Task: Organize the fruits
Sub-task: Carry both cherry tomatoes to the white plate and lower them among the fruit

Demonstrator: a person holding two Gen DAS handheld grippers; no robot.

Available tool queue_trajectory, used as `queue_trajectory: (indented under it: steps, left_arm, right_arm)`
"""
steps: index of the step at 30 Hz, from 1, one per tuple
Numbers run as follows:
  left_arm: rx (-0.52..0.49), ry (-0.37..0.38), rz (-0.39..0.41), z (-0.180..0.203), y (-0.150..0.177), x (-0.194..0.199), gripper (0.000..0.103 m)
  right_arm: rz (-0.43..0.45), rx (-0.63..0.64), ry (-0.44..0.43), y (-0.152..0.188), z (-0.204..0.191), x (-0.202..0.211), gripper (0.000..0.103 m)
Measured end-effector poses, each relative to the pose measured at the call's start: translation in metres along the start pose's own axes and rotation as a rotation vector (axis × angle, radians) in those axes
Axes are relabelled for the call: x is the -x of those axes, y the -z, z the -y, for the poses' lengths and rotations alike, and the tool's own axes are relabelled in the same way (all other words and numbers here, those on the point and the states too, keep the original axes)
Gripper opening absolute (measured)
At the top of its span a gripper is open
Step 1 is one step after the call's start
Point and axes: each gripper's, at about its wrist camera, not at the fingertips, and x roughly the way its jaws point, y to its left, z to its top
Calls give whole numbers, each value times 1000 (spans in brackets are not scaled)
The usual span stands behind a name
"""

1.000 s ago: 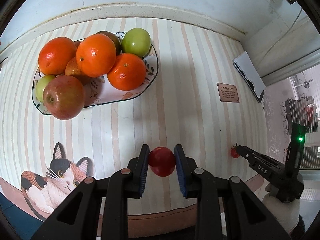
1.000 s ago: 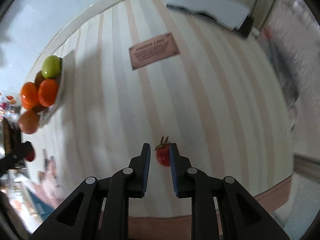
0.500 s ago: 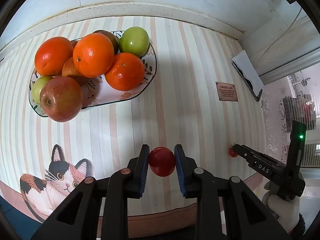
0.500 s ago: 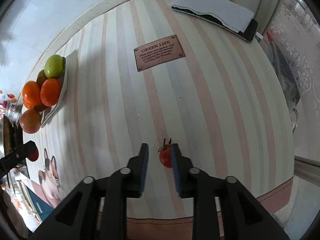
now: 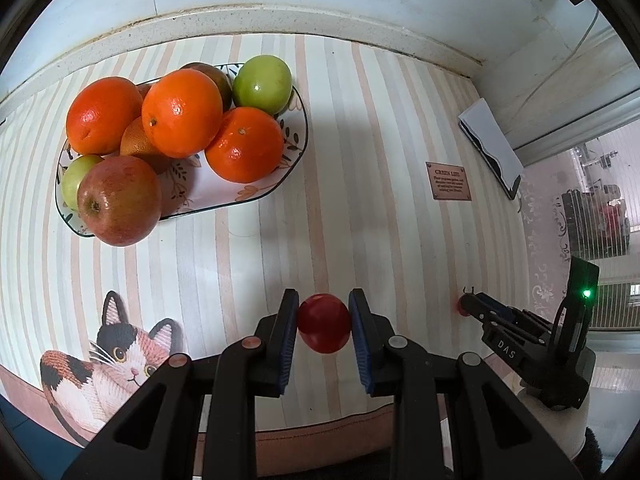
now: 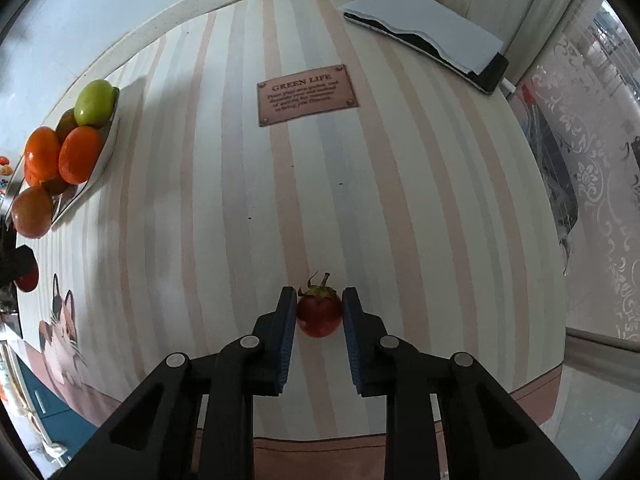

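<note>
My left gripper (image 5: 323, 330) is shut on a small red tomato (image 5: 324, 329) and holds it above the striped table. Ahead to the left stands a patterned plate (image 5: 295, 136) with oranges (image 5: 182, 113), a red apple (image 5: 119, 200) and a green apple (image 5: 262, 84). My right gripper (image 6: 319, 316) has its pads on both sides of a stemmed red tomato (image 6: 319, 315) that rests on the table near the front edge. In the left wrist view the right gripper (image 5: 476, 307) shows at the right, over that tomato (image 5: 463, 311).
A pink "Green Life" label (image 6: 307, 94) is printed on the cloth. A white-covered notebook (image 6: 424, 30) lies at the back right by the wall. A cat picture (image 5: 108, 360) is printed at the front left. The table's front edge (image 6: 320, 446) runs just below my grippers.
My right gripper slid so the stemmed tomato came from beside its right finger to between both fingers, and closed onto it. My left gripper, holding its tomato, drifted slightly.
</note>
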Motion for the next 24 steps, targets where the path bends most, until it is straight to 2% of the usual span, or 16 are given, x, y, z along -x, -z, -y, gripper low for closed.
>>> queue_trajectory:
  steps: [4,7,14,18,24]
  left_arm:
    - [12,24,21,-5,-1,10,23]
    - [29,39,41,-12,-3,23,23]
    - [96,57,117,-49,-21,65,23]
    - [145,33,166,-85,-38,86,23]
    - [221,4,197,-143,-62,96,23]
  right_arm:
    - [30,-6,-78,-7,-17,13,25]
    - [51,2,-174,-21,-42,26,25]
    - [80,65,-396,-63,-123,45,25]
    - [49,76,-491,-83,-167,35,25]
    - [-14,31,-548,-85,-207,-1,25]
